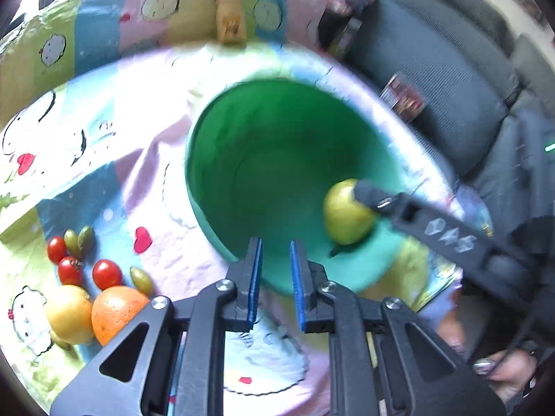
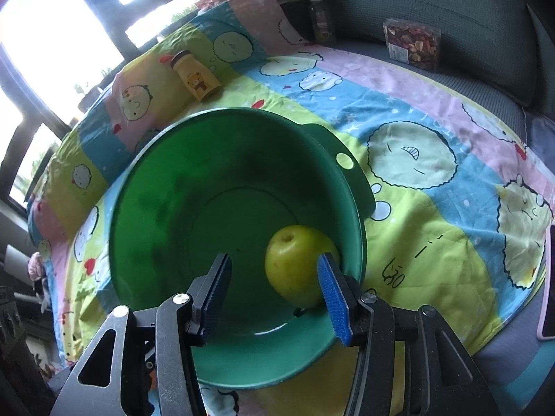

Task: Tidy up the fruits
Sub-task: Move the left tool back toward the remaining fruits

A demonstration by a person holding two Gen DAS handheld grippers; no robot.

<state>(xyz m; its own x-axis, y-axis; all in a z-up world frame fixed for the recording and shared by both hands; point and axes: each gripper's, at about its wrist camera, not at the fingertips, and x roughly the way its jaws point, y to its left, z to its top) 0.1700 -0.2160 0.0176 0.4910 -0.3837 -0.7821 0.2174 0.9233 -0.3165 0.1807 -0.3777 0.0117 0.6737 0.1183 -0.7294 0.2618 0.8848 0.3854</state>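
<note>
A deep green bowl (image 1: 260, 138) (image 2: 173, 190) stands on a cartoon-print sheet. Inside it, a yellow-green fruit (image 2: 298, 267) (image 1: 343, 215) rests against the right wall. My right gripper (image 2: 274, 258) hangs open over the bowl. Its right pad is against the fruit and its left pad stands clear of it. My left gripper (image 1: 275, 242) is shut on nothing above the bowl's near rim. Left of the bowl lie cherry tomatoes (image 1: 107, 274), small green fruits (image 1: 141, 279), an orange (image 1: 116, 308) and a yellow fruit (image 1: 69, 312).
A yellow bottle (image 2: 196, 76) (image 1: 229, 17) lies on the sheet beyond the bowl. A snack box (image 2: 412, 45) and a dark bottle (image 2: 321, 17) stand against the grey cushions. A phone (image 2: 548, 312) lies at the right edge. A person's hand (image 1: 503, 371) is at lower right.
</note>
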